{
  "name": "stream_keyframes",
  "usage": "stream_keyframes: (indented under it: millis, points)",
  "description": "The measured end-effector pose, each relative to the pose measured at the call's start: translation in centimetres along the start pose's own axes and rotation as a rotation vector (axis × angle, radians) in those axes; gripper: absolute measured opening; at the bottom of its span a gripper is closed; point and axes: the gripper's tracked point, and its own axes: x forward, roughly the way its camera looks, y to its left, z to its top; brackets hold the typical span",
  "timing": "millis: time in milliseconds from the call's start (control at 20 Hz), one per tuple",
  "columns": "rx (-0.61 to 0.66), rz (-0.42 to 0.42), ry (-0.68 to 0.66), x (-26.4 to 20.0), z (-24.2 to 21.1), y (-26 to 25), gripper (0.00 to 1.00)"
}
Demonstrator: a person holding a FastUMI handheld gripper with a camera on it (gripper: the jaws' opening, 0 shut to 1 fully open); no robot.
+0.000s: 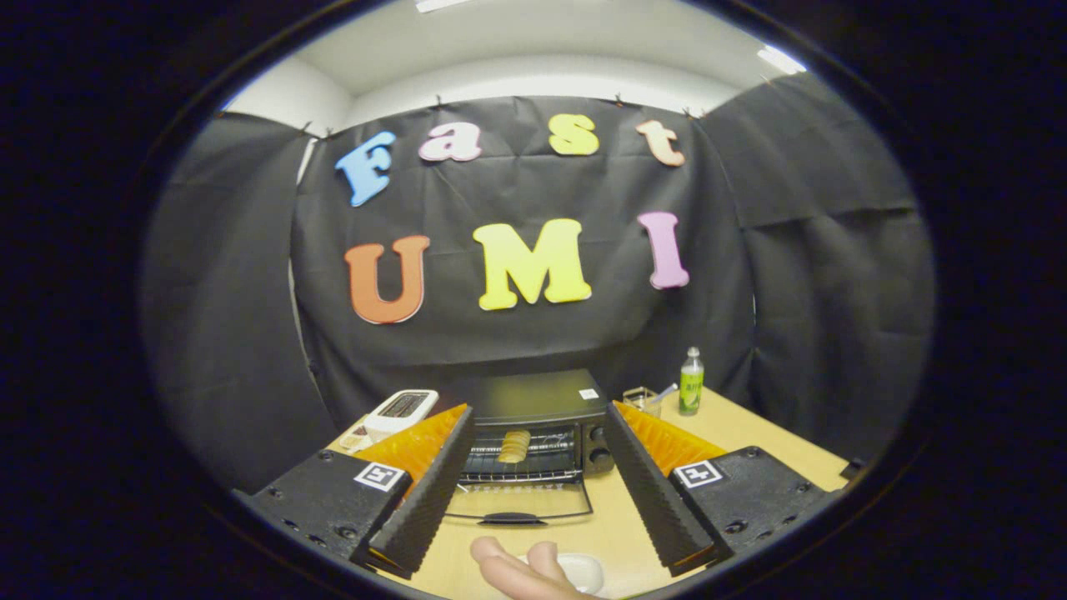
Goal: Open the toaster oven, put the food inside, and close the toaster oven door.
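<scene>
A black toaster oven [533, 400] stands on the wooden table [750, 437] beyond my fingers, its glass door [517, 502] folded down flat toward me. A piece of yellow ridged food [513, 446] lies on the rack inside the oven. My gripper [542, 546] is open, held well back from the oven, and nothing sits between its two black ridged fingers [429, 496]. The lowered door's handle [510, 518] lies in the gap between the fingers.
A white pop-up toaster [402, 410] stands left of the oven. To the oven's right are a small clear container [642, 400] and a green bottle [690, 383]. A hand [521, 571] rests by a white dish [583, 571] near the table's front edge.
</scene>
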Motion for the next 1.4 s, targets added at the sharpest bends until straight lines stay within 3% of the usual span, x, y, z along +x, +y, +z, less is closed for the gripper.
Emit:
stream_keyframes:
  millis: [250, 350, 700, 1400]
  points:
    - [-0.05, -0.044, -0.015, -3.0, -3.3, -0.7, 1.0]
    - [-0.065, -0.023, 0.007, -3.9, -4.7, -0.7, 1.0]
    - [-0.017, 0.014, -0.047, -6.8, -3.0, -2.2, 1.0]
    - [-0.06, 0.108, -0.078, -9.4, -2.7, -0.6, 1.0]
